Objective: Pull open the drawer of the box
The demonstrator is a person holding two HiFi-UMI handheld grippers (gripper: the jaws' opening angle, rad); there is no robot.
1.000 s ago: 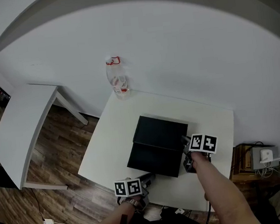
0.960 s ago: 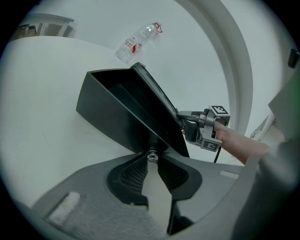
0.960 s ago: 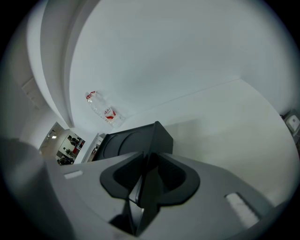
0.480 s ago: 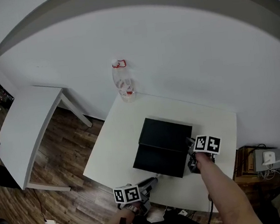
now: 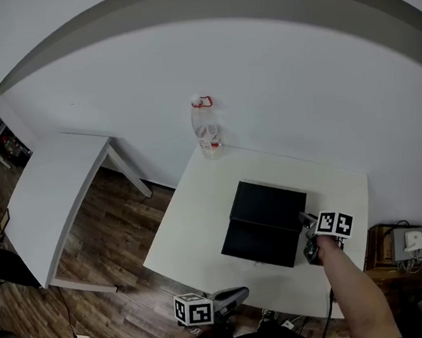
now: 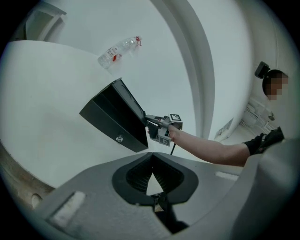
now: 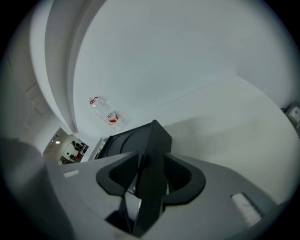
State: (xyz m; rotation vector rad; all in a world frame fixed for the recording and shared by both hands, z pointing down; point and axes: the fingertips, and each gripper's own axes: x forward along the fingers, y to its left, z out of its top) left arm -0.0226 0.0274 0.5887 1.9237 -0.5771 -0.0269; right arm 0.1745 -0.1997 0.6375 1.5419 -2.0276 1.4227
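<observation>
Head view, right tool opening round box corner (arm outstretched)

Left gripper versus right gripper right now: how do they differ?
The left gripper has its jaws shut and empty; the right gripper has its jaws opening with a corner of the box between them. The left gripper hangs by the near edge of the table, clear of the box; the right gripper is at the box's right side. Both point towards the box.

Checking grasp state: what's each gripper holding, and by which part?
Right gripper, jaws opening, clasps the black box by its right front corner. Left gripper: shut, empty.
</observation>
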